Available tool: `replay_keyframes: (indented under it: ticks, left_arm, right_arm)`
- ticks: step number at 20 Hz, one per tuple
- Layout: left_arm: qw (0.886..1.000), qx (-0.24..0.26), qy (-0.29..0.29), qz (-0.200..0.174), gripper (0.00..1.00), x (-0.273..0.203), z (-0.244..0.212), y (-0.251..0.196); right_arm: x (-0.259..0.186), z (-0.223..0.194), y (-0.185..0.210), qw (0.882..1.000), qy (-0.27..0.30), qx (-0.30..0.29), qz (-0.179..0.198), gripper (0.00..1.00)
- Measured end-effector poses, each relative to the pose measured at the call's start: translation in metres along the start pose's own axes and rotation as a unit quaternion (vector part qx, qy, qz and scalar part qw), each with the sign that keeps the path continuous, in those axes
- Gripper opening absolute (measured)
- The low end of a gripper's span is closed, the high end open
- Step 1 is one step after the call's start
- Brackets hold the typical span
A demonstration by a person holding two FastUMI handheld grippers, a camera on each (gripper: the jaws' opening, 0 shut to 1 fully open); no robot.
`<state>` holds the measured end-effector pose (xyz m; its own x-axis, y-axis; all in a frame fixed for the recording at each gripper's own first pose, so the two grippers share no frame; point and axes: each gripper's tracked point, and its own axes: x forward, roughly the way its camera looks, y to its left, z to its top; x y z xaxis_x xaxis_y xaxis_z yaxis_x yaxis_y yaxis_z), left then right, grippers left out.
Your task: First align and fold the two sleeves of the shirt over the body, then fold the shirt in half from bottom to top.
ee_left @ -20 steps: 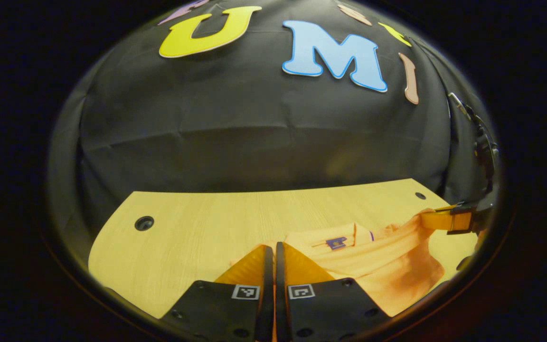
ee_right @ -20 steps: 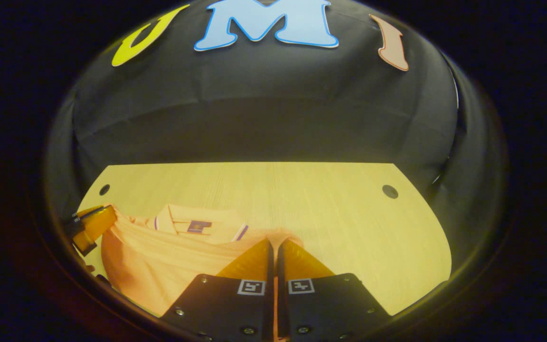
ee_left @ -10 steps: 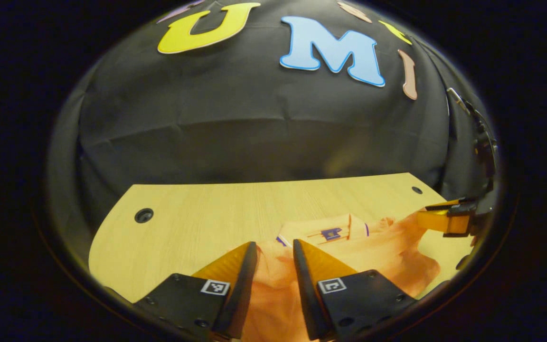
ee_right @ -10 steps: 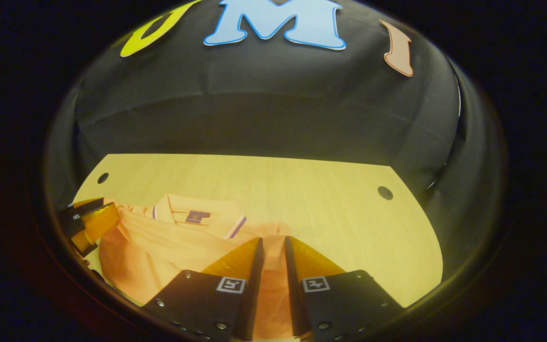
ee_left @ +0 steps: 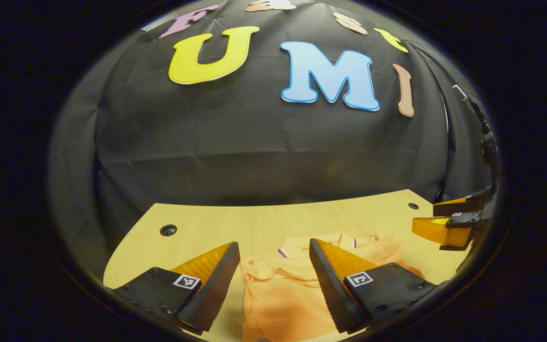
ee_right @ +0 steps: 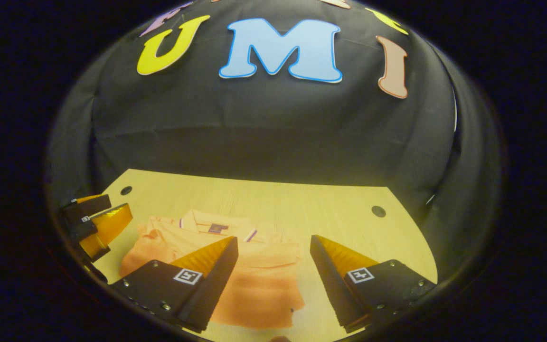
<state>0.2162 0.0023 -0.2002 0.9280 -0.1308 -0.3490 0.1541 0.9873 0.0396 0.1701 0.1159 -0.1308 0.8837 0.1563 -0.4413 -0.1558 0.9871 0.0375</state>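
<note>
Left gripper (ee_left: 273, 270) jaws wide open, empty, above shirt (ee_left: 283, 294). Shirt lies folded on desk (ee_right: 302, 204), collar away. Right gripper (ee_right: 273, 266) jaws wide open too, over shirt; probably letting go after the fold.

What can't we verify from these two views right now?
- Shirt near edge: cut off at the bottom of both views, so fold alignment there is unknown.
- Shirt's side parts: covered by the right gripper fingers in the right gripper view and by the left gripper fingers in the left gripper view.
- Sleeves: under the folded body, position not visible.
- Collar tag: too small to make out.
</note>
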Motion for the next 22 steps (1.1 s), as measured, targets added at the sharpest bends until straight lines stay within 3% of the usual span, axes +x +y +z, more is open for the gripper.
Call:
replay_keyframes:
  ticks: [12,22]
  left_arm:
    - [0.994,-0.030,-0.105,0.025,0.94,-0.127,0.061,-0.057]
    - [0.988,-0.028,-0.149,0.026,0.94,-0.219,0.071,-0.099]
  right_arm:
    - [-0.136,0.050,-0.028,0.989,-0.139,-0.055,-0.005,0.95]
    - [-0.224,0.055,-0.041,0.974,-0.211,-0.085,0.006,0.94]
